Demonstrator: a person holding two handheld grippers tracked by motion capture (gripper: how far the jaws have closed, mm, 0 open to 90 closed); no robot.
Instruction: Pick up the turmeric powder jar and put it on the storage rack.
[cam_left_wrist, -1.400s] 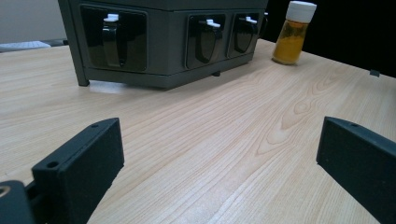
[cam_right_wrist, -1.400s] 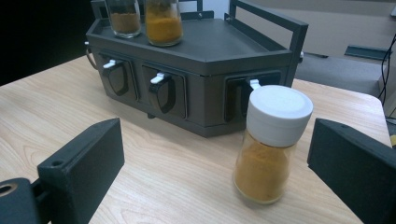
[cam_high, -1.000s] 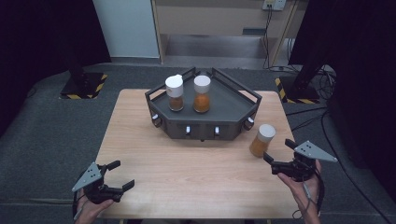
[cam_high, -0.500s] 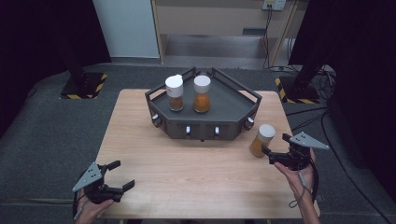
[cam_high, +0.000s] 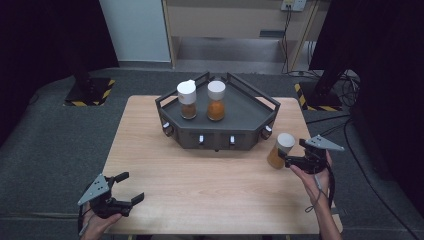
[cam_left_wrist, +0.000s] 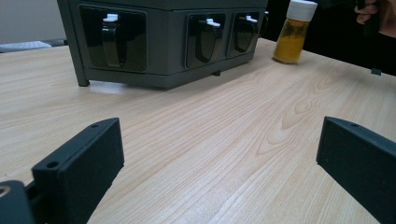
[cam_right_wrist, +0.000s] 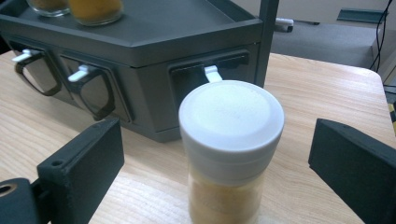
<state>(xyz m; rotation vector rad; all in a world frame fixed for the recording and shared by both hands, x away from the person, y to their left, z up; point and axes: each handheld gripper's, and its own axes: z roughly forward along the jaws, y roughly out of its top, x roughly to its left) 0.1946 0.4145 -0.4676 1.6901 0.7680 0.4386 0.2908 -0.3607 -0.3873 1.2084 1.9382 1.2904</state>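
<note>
A spice jar (cam_high: 279, 150) with orange powder and a white cap stands on the wooden table (cam_high: 200, 175), to the right of a dark grey rack (cam_high: 245, 117). My right gripper (cam_high: 288, 159) is level with it from the right. In the right gripper view the jar (cam_right_wrist: 231, 149) stands between the two black jaws, with a gap on each side. The jaws have just been closing a little and do not press on it. My left gripper (cam_high: 131, 187) rests open near the table's front left corner, holding nothing.
Two more white-capped jars (cam_high: 187, 100) (cam_high: 216, 100) stand upright on the rack's top. Its front faces carry small white-tipped levers (cam_right_wrist: 211, 73). Bare wood lies between both grippers. Dark floor, cables and a striped stand base surround the table.
My right gripper has moved left and slightly down, from beside the jar to having its jaws on either side of it. Neither the left gripper nor the jars have moved.
</note>
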